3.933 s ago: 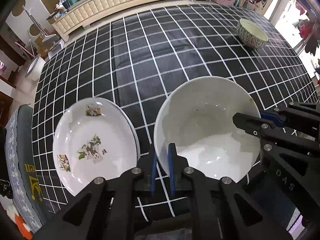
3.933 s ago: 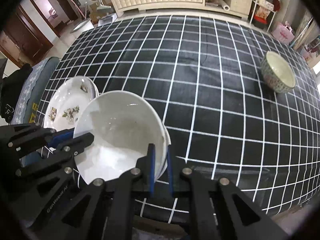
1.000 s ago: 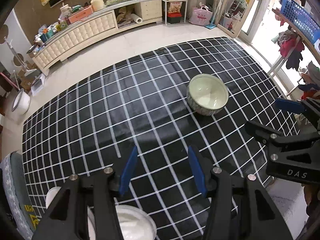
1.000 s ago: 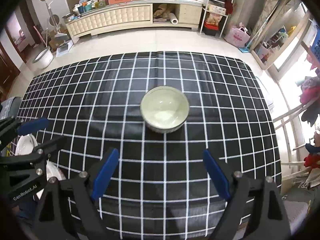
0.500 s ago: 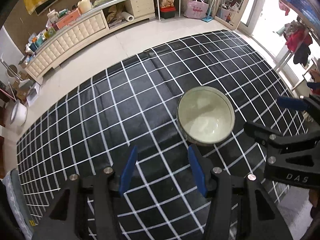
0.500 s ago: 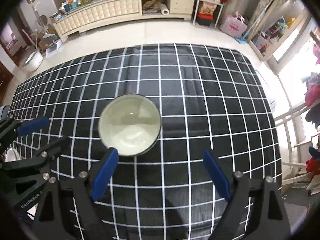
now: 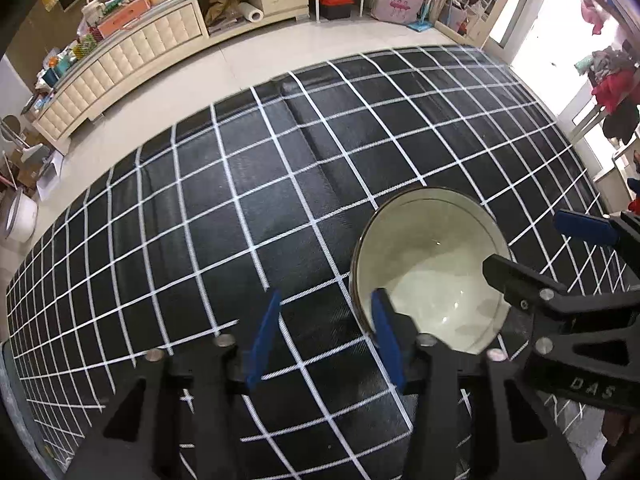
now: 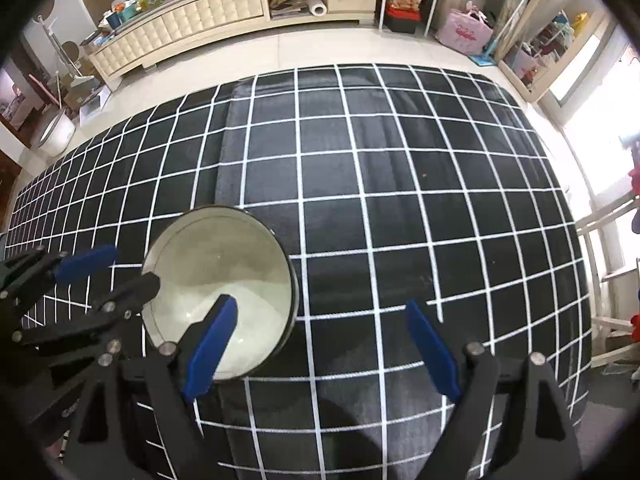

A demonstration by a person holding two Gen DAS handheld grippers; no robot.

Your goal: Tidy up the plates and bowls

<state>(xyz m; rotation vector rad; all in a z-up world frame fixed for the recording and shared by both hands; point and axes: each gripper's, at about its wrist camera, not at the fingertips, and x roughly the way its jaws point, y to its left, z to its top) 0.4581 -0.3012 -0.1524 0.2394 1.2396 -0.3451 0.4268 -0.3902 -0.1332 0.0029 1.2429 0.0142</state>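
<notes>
Bowls in view: we count one, a pale bowl (image 7: 430, 272) with a dark rim, upright and empty, on the tablecloth (image 7: 248, 208).
Plates in view: none that we can point to in either view.
Bowl position: toward the right end of the black, white-gridded cloth, near its front edge; in the right wrist view the same bowl (image 8: 218, 292) sits at lower left.
Grippers in view: we count two, each with two blue-padded fingers.
Left gripper (image 7: 326, 338): jaws partly apart and just been closing; its right finger (image 7: 386, 336) stands over the bowl's left rim, the left finger over bare cloth, so the rim lies between them (we cannot tell whether a pad touches it).
Right gripper (image 8: 320, 344): jaws wide, narrowed slightly just now; its left finger (image 8: 210, 344) hangs over the bowl's inside, the right finger over bare cloth; nothing gripped.
Cross-check: each wrist view shows the other gripper beside the bowl.
Background: one long cream cabinet (image 8: 188, 24) along the far wall, one pink bag (image 8: 464, 32) on the floor.
</notes>
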